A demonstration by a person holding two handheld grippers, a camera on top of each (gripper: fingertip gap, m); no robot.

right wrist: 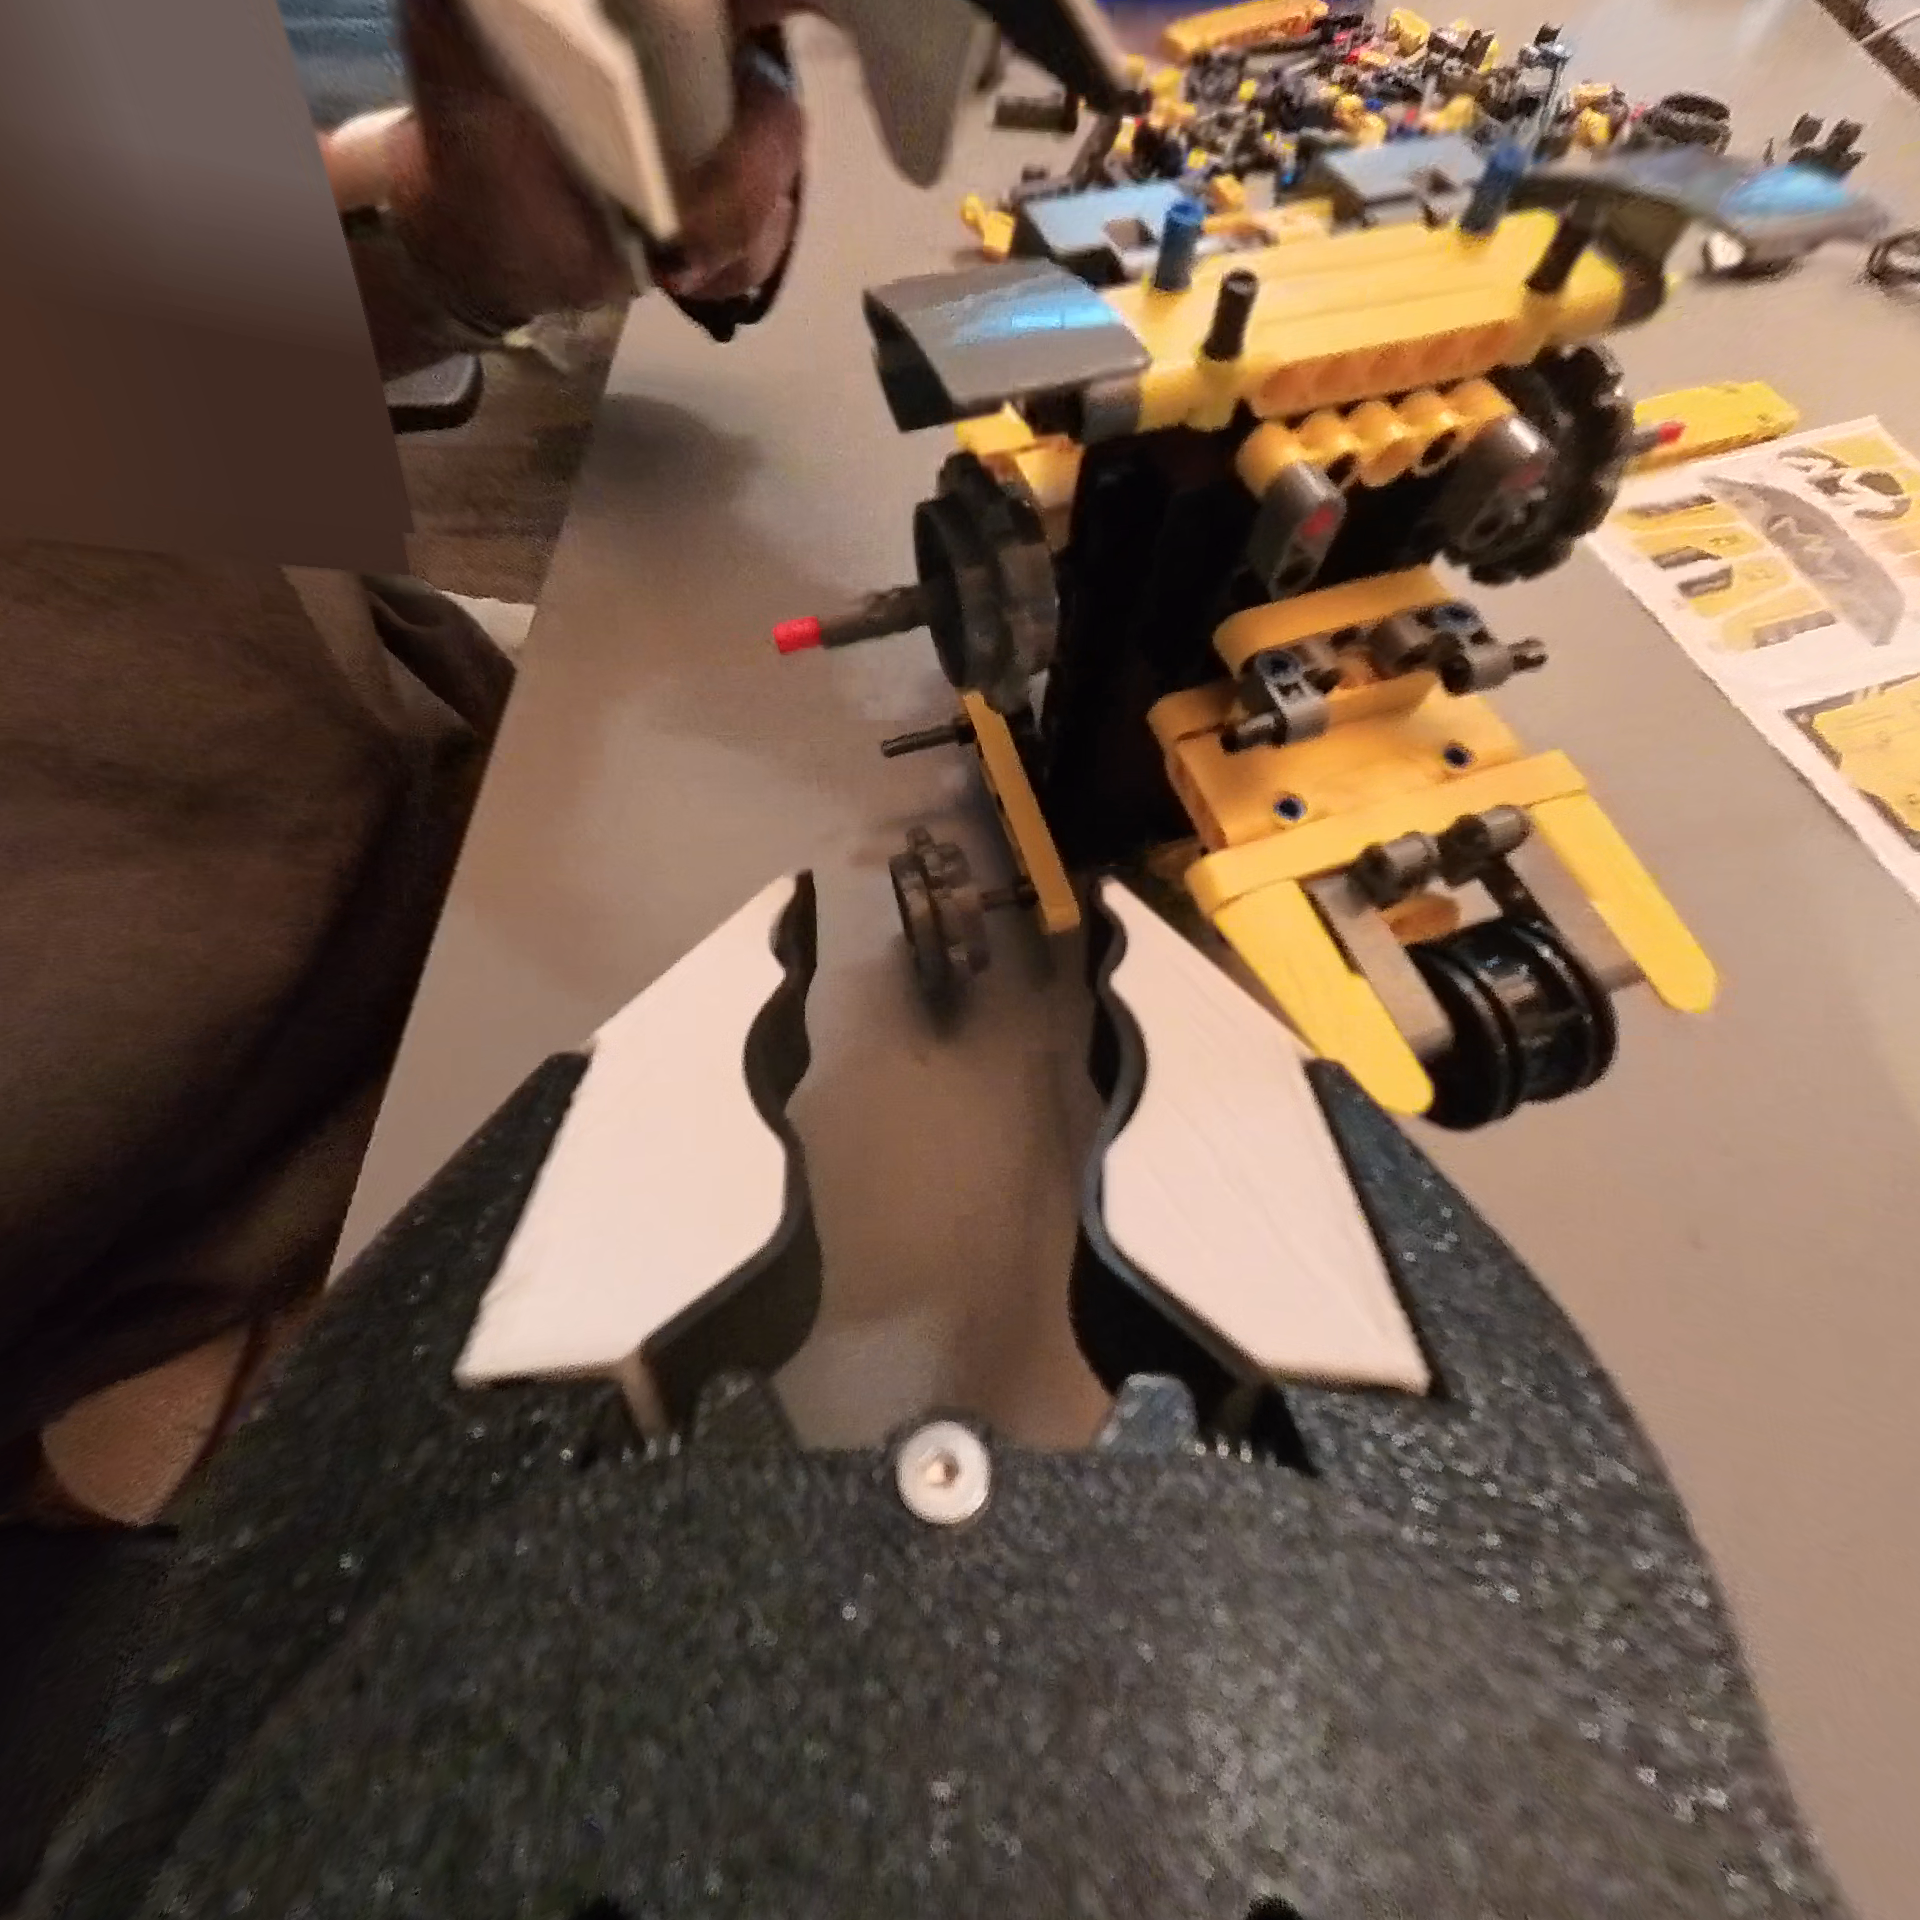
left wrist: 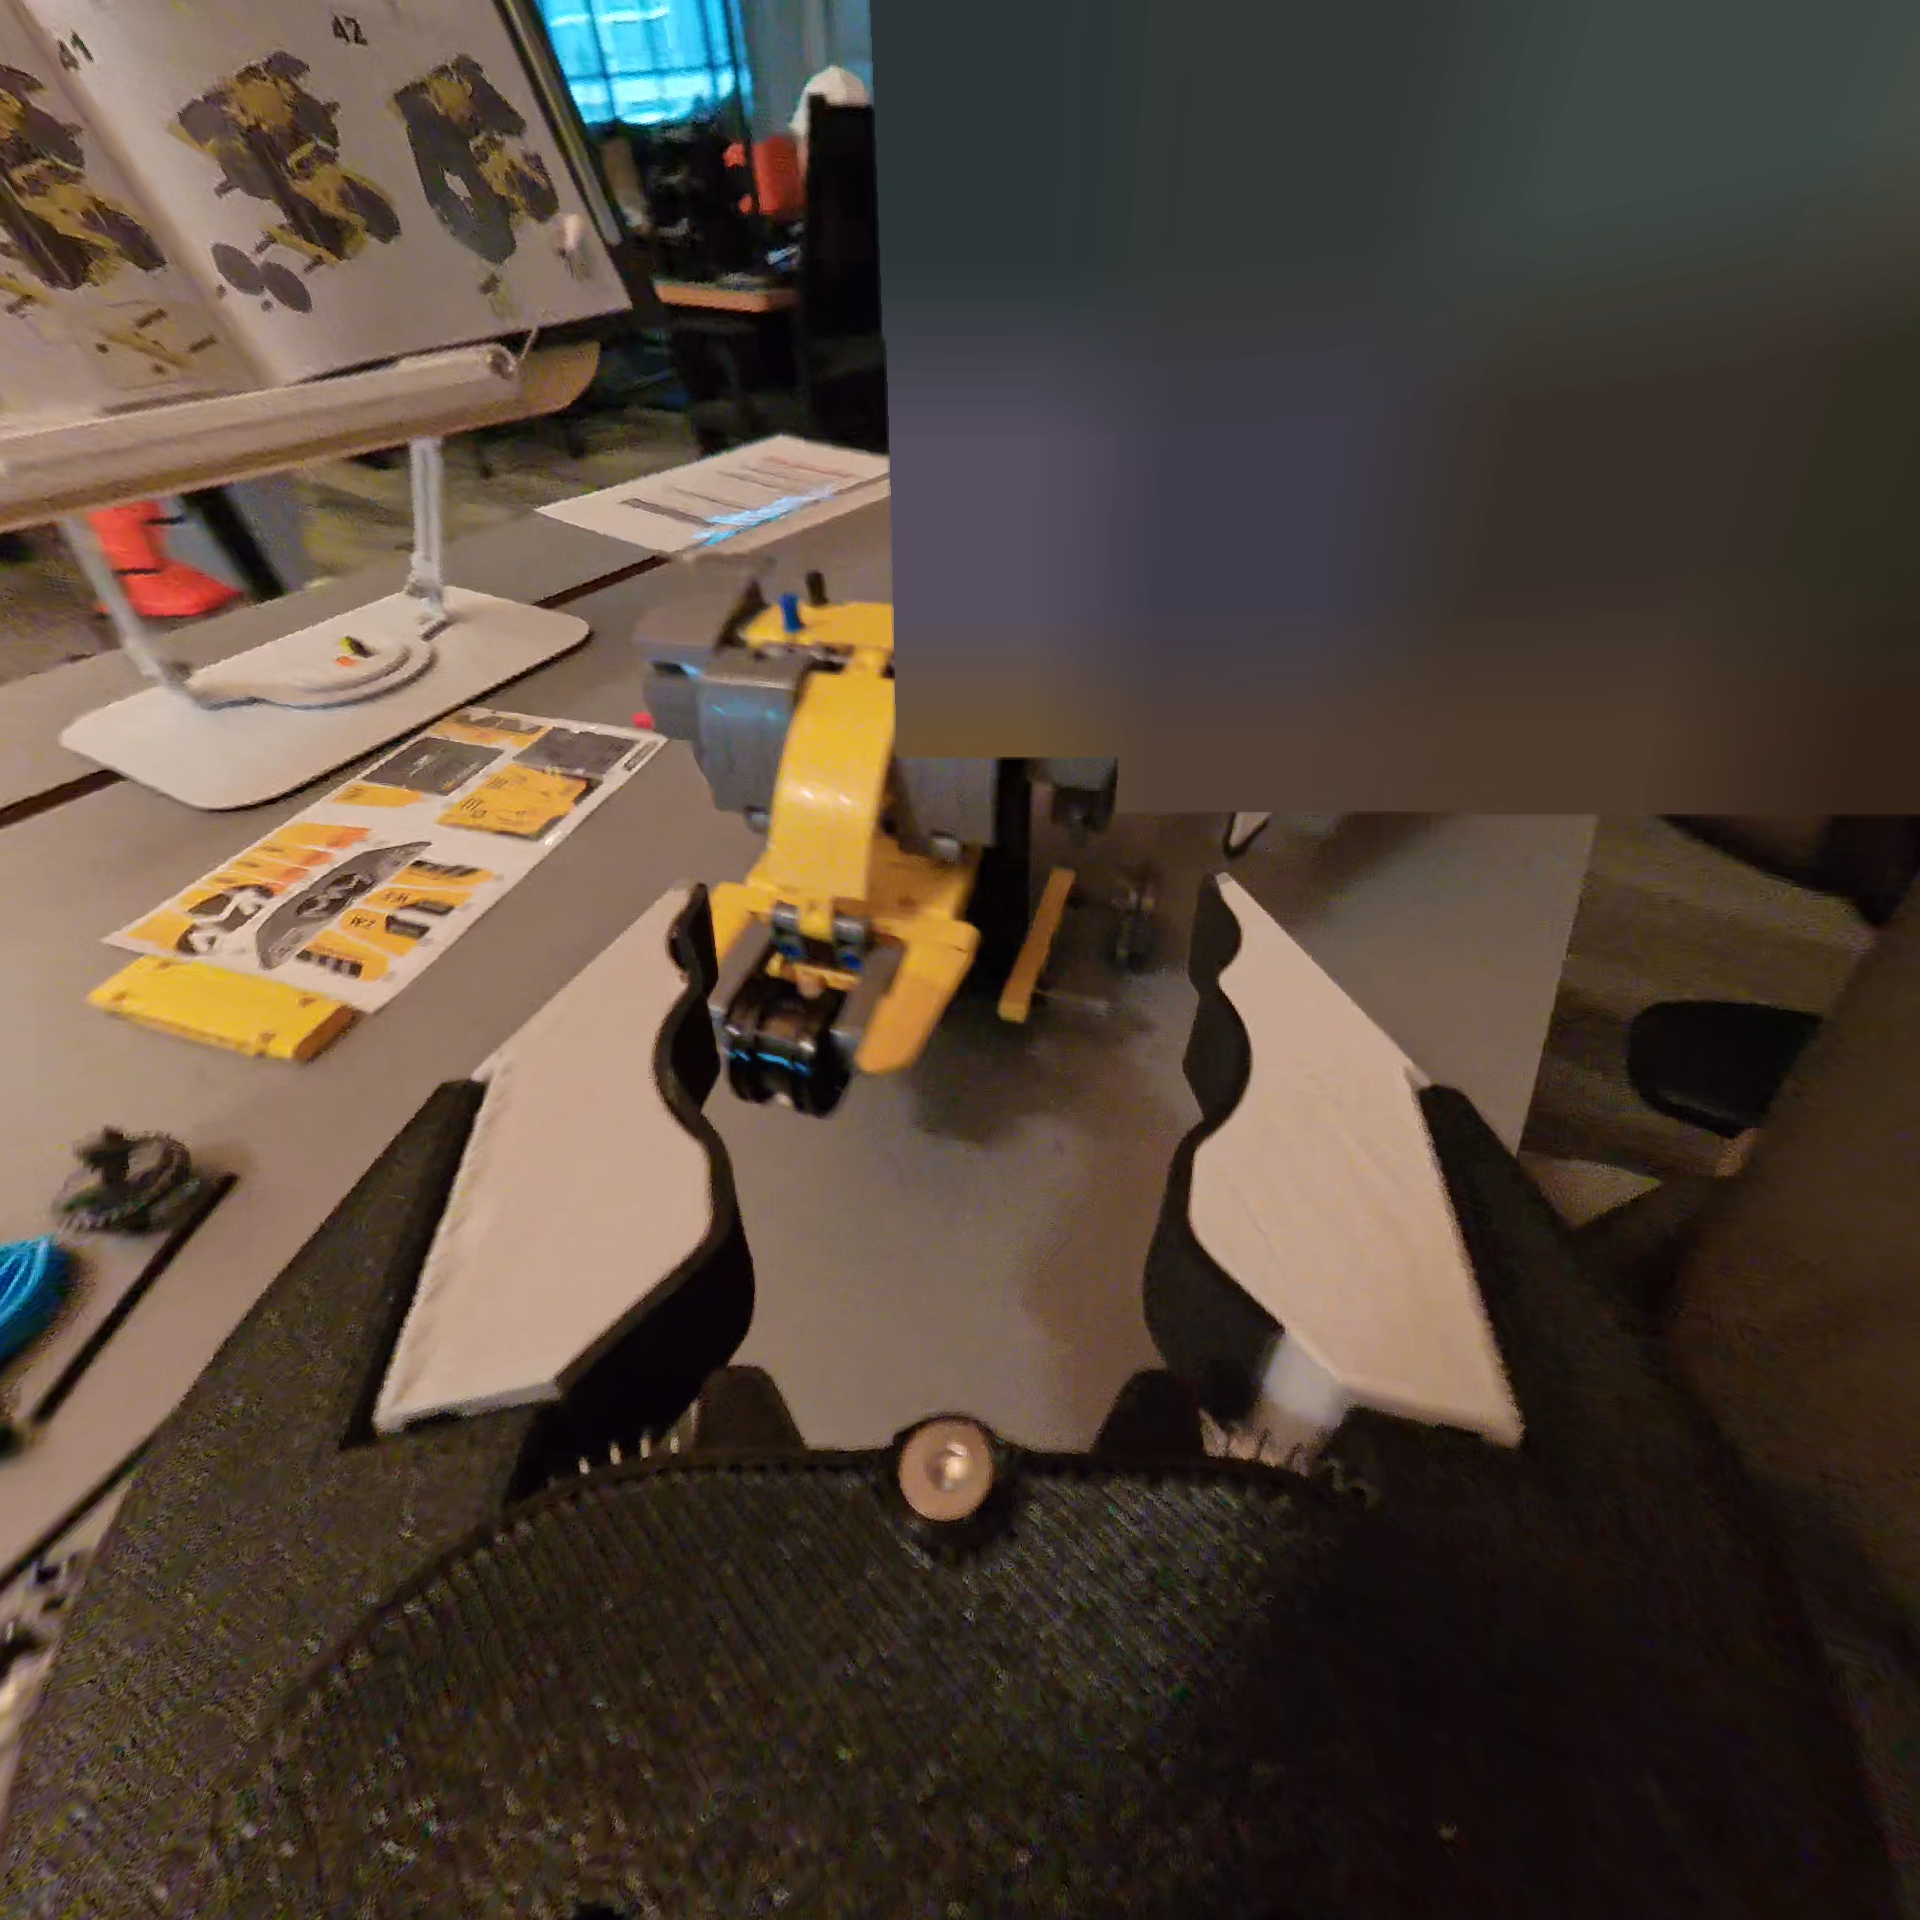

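left gripper [left wrist: 951, 956]: fingers spread, holding nothing. the yellow brick vehicle [left wrist: 831, 831] stands on the grey surface [left wrist: 935, 1247] just ahead. its black wheel end [left wrist: 784, 1049] sits beside the left fingertip, contact not clear.

right gripper [right wrist: 951, 935]: fingers spread, holding nothing. the vehicle's small black gear [right wrist: 935, 914] on a side axle lies directly ahead between the fingertips, apparently not touching. the vehicle's long axis runs away from this gripper, slightly to the right. in this view the right gripper is the nearer to the gear.

sticker sheet [left wrist: 384, 862] and instruction booklet on stand [left wrist: 291, 208] lie left. loose parts [right wrist: 1403, 94] lie beyond.
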